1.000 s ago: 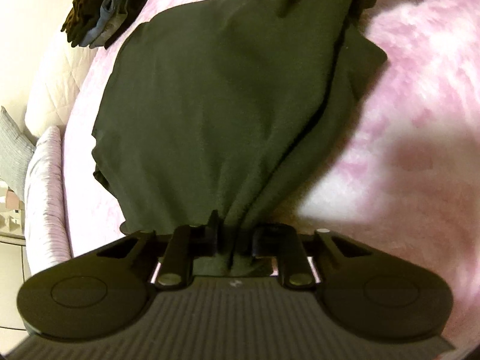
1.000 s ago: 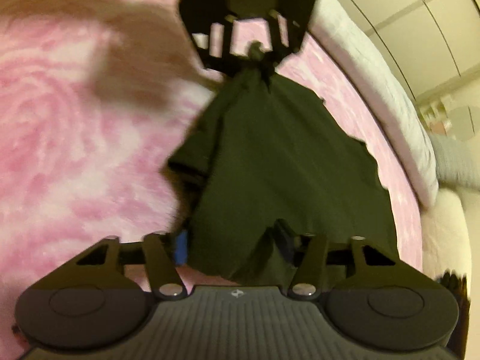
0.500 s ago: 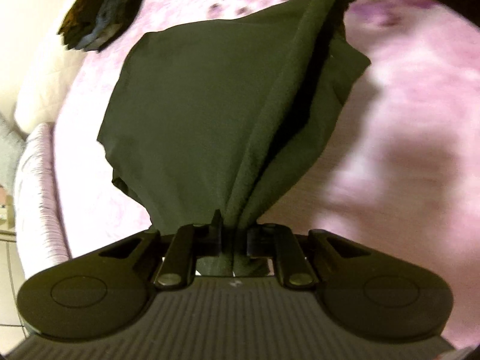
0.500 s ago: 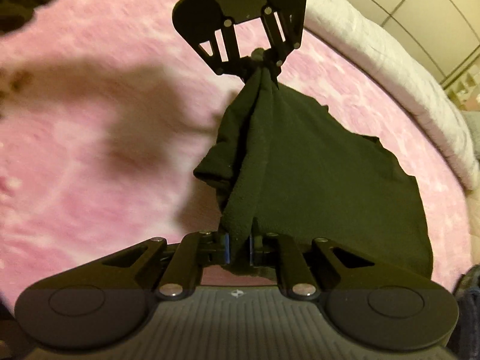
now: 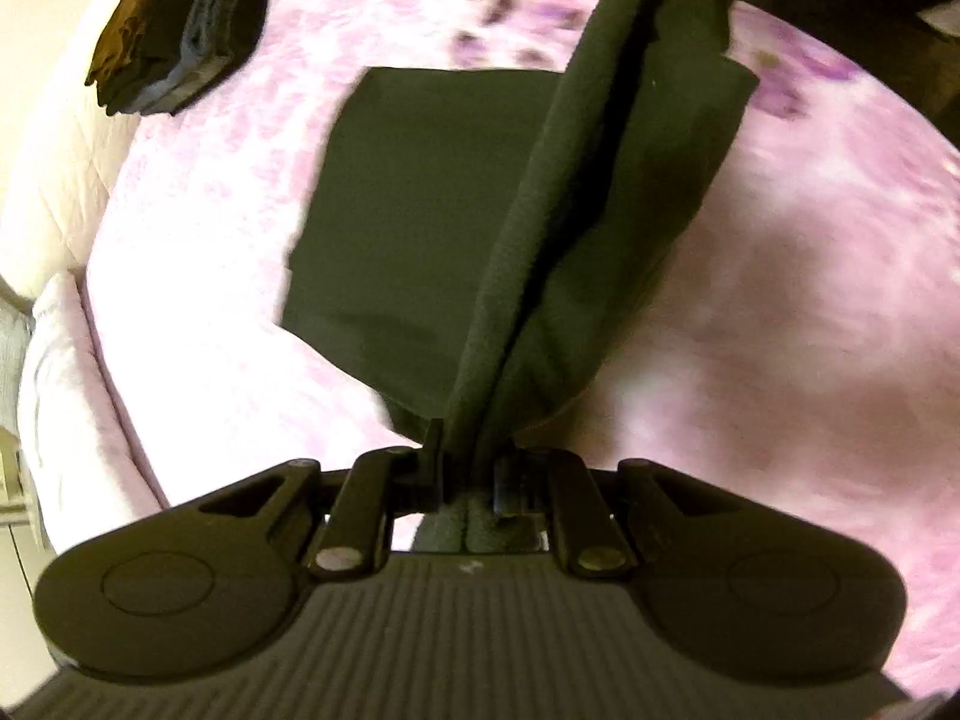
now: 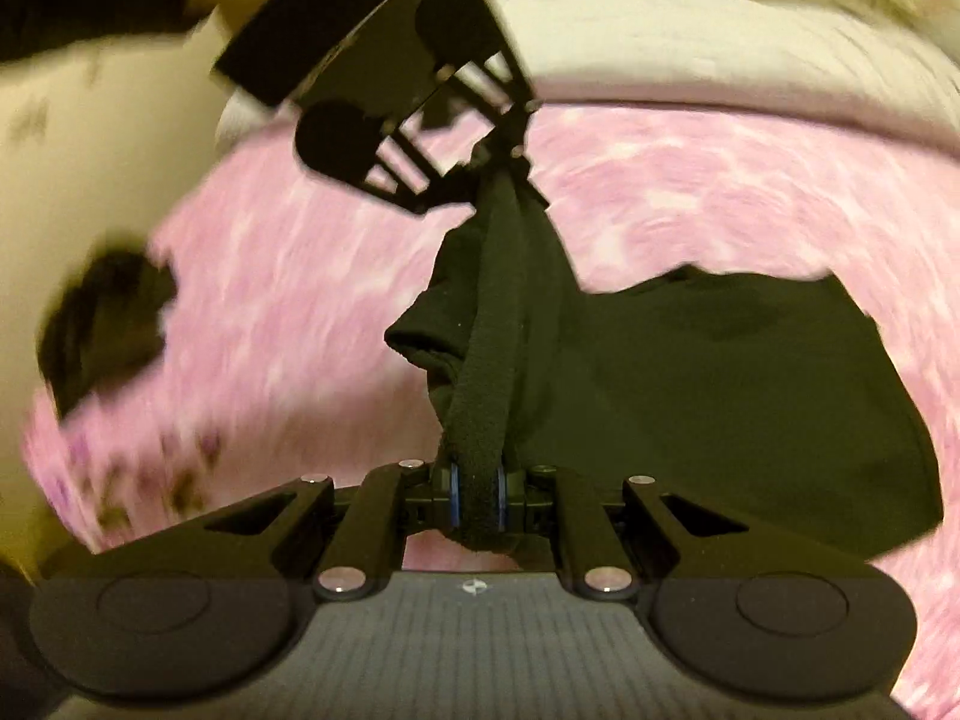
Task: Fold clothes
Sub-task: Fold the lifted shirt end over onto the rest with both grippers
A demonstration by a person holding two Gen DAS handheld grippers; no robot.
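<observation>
Lift the cloth (image 5: pixel 456 228) edge taut.
Left gripper (image 5: pixel 468 468) and right gripper (image 6: pixel 477 498) each pinch it; raise level, evenly, without slack, over the bed (image 5: pixel 810 300).

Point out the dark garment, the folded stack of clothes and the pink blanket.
dark garment (image 5: pixel 420 210), left wrist view, flat panel.
folded stack of clothes (image 5: pixel 174 36), left wrist view, top of pile.
pink blanket (image 5: pixel 810 330), left wrist view, bare patch.

The left gripper (image 5: pixel 468 468) is made of black plastic, with a ribbed grey body and silver screws. On the right gripper (image 6: pixel 478 498), blue rims are seen at the pads.
</observation>
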